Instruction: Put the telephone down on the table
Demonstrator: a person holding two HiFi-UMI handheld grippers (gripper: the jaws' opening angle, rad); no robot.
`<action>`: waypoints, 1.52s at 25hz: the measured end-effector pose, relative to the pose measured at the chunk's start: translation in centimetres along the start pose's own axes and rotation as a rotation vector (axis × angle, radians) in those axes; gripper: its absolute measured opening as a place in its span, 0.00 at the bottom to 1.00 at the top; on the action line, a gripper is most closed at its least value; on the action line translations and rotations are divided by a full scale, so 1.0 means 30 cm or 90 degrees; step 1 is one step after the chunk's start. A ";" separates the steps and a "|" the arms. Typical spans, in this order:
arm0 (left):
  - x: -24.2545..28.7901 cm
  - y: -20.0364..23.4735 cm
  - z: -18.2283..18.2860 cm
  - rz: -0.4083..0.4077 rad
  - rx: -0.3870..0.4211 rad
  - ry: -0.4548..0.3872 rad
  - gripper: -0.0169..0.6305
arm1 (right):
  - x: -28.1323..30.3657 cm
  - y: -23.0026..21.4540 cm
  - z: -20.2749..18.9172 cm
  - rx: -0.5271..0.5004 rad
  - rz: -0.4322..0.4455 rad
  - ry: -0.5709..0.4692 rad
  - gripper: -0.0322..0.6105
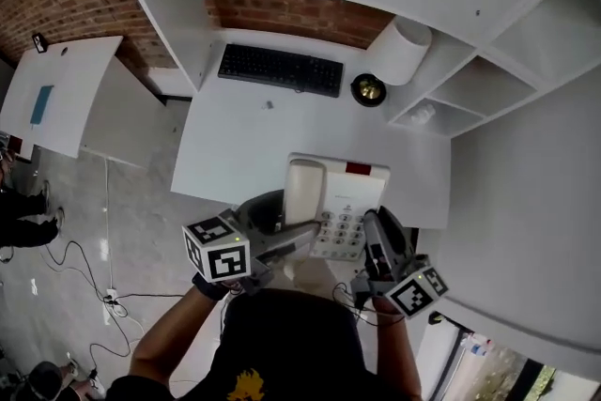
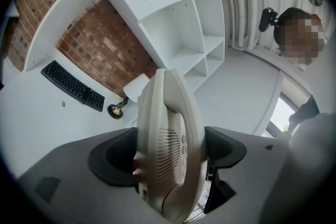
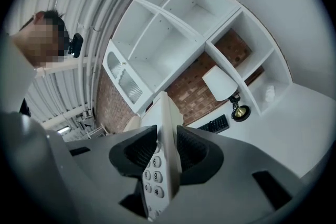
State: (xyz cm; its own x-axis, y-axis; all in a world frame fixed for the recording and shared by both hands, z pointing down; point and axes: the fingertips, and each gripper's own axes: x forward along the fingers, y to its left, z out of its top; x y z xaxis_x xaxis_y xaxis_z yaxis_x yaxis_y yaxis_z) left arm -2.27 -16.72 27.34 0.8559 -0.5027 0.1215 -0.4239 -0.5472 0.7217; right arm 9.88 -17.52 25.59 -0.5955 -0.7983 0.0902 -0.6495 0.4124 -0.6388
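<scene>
We hold the left gripper clenched on the handset side of the telephone, and the right gripper clenched on its keypad edge, so both carry it between them. The telephone sits over the near edge of the white desk, partly overhanging it. We cannot tell whether its base touches the surface yet. We judge that we are in the carrying and lowering step and the set-down is not yet done. Next we need to bring it forward over the bare desk, short of the keyboard and the lamp beyond. Then we lower it level until it rests flat and let both grippers go.
</scene>
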 end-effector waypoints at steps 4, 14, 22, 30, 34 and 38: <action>0.024 0.178 -0.011 0.032 -0.011 0.018 0.65 | 0.130 -0.123 -0.101 0.050 0.002 0.023 0.23; 0.091 0.264 -0.096 0.060 -0.058 0.020 0.65 | 0.152 -0.256 -0.154 0.062 -0.012 0.066 0.23; 0.123 0.373 -0.130 0.065 -0.069 0.028 0.65 | 0.204 -0.334 -0.218 0.078 -0.016 0.083 0.23; 0.210 0.537 -0.154 0.073 -0.093 0.044 0.65 | 0.303 -0.485 -0.272 0.095 -0.029 0.102 0.22; 0.230 0.588 -0.168 0.071 -0.102 0.051 0.65 | 0.326 -0.528 -0.301 0.106 -0.041 0.109 0.22; 0.244 0.632 -0.185 0.077 -0.112 0.059 0.65 | 0.347 -0.565 -0.331 0.111 -0.049 0.115 0.22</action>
State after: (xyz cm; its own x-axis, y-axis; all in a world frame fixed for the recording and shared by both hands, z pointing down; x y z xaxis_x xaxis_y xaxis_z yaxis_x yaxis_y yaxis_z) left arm -2.38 -27.06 45.70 0.8286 -0.4901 0.2705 -0.4741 -0.3573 0.8047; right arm 9.99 -28.47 44.95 -0.6324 -0.7266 0.2688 -0.6140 0.2586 -0.7457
